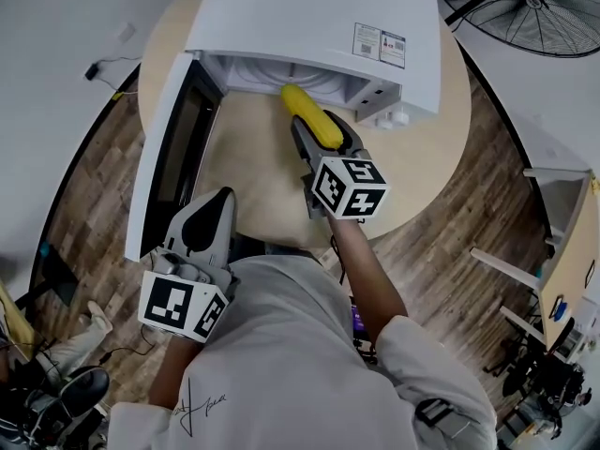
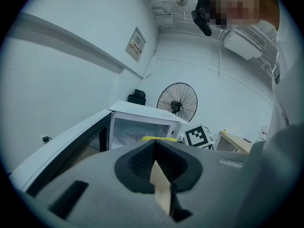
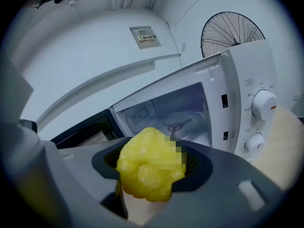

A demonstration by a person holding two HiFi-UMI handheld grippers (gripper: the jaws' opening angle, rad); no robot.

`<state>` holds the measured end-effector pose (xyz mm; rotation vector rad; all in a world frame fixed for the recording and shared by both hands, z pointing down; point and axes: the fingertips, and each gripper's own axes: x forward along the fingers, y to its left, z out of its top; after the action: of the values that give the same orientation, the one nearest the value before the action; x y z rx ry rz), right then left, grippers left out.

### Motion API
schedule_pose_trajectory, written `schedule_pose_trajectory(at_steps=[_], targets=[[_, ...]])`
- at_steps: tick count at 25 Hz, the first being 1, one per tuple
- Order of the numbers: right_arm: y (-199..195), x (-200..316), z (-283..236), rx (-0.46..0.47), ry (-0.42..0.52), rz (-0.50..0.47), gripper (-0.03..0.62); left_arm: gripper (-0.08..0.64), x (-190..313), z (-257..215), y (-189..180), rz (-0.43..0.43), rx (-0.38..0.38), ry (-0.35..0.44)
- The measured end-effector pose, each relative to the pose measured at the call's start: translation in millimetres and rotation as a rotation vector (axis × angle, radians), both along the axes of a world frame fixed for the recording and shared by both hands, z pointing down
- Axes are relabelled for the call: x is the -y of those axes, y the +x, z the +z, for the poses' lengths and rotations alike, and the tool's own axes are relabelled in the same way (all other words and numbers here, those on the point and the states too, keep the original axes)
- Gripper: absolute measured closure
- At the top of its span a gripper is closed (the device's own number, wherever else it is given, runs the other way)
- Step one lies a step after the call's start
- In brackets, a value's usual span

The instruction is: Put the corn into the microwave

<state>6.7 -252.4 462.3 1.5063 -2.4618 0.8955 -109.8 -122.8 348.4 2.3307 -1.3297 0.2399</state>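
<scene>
At upper centre, before the open microwave (image 1: 309, 17), the corn (image 1: 307, 112) sat clamped in the right tool (image 1: 324, 135) — jaws spread wide around its rear half, tip at the cavity mouth. It looked stiff, light and bumpy — best gripped mid-cob. The left tool (image 1: 208, 221), lower left, was closed and empty.

My grey two-jaw right gripper (image 1: 323, 137) with its marker cube sits mid-frame in the head view. The bare forearm (image 1: 361, 261) reaches up from the lower middle, jaws clamped on a yellow corn cob (image 1: 305, 106). The matching left gripper (image 1: 217, 198) hangs at lower left, jaws together, nothing in them.
</scene>
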Motion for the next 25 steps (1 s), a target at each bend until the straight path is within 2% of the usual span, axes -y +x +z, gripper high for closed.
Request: schedule_pose_trajectory(at_steps=[25], targets=[[-9,57,35,-0.045,-0.024,0.064,0.330,0.570,8,12,-17,0.028,0.002,-0.054]])
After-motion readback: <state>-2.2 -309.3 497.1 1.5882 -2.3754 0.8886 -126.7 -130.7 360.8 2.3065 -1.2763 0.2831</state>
